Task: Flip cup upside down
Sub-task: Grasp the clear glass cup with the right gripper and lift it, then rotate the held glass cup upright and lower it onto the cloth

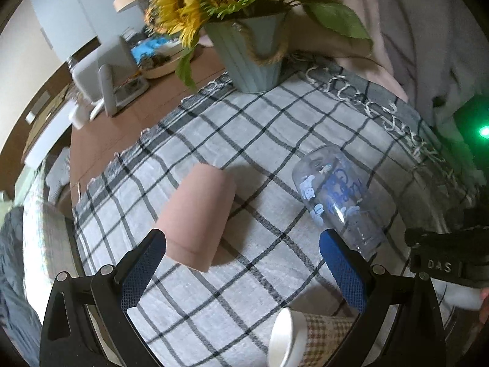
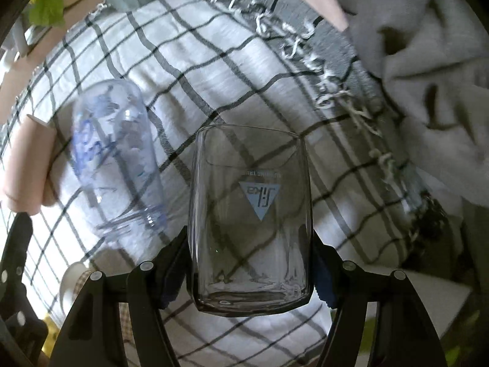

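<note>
Between our right gripper's (image 2: 250, 275) fingers a clear glass (image 2: 250, 214) sits pinched, print inverted, above the cloth (image 2: 214, 61). Only our left view shows the left gripper (image 1: 244, 275) spread, holding nothing, near a pink cup (image 1: 198, 217).

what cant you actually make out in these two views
- Paper cup with checked sleeve: left wrist view, lower part cut off by the frame edge, its end behind the left tool.
- Clear glass tumbler with blue triangle logo: right wrist view, the right tool pads are behind its walls, contact unclear.
- Blue-printed clear plastic cup: motion-blurred, lettering unreadable.
</note>
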`<state>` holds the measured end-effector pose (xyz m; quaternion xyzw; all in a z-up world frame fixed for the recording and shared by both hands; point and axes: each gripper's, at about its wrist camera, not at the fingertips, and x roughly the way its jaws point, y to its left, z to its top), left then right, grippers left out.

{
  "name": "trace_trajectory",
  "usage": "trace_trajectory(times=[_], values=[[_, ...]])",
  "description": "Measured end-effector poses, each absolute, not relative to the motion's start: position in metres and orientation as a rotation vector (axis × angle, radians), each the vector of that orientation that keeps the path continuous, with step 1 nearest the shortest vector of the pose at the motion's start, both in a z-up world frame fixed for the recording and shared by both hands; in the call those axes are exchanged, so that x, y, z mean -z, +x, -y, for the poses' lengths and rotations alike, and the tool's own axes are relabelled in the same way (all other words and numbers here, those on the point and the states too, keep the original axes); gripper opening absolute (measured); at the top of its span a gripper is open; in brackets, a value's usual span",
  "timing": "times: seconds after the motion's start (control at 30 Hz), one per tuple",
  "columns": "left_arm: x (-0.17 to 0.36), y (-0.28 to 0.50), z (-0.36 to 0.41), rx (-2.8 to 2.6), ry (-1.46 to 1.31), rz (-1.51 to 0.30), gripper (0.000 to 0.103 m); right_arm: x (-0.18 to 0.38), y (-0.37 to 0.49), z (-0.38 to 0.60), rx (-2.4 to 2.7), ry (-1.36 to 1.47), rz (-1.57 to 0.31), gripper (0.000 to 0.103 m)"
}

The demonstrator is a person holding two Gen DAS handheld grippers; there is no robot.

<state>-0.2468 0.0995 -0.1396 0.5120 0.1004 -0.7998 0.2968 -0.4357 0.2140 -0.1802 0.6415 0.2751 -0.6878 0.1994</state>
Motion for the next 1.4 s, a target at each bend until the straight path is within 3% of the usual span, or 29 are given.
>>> trace_trajectory(times=[0.2, 0.3, 0.7, 1.03, 1.4], values=[[0.129, -0.231, -0.086, 2.213, 1.372, -0.250, 0.102, 0.140, -0.414, -0.214, 2.050, 1.725, -0.709, 0.069], [0.123, -0.220, -0.077, 2.281, 1.377, -0.223, 0.102, 0.134, -0.339, -0.221, 2.135, 1.680, -0.649, 0.069], [0.104, -0.189, -0.023, 2.548, 1.437, -0.011, 0.103, 0.076, -0.213, -0.206, 2.541, 1.582, -0.149, 0.069], [0.121, -0.167, 0.031, 2.661, 1.518, 0.130, 0.103, 0.107, -0.148, -0.151, 2.694, 1.650, 0.191, 0.069], [0.169, -0.147, 0.059, 2.630, 1.705, 0.235, 0.103, 0.160, -0.117, -0.109, 2.678, 1.847, 0.275, 0.069]])
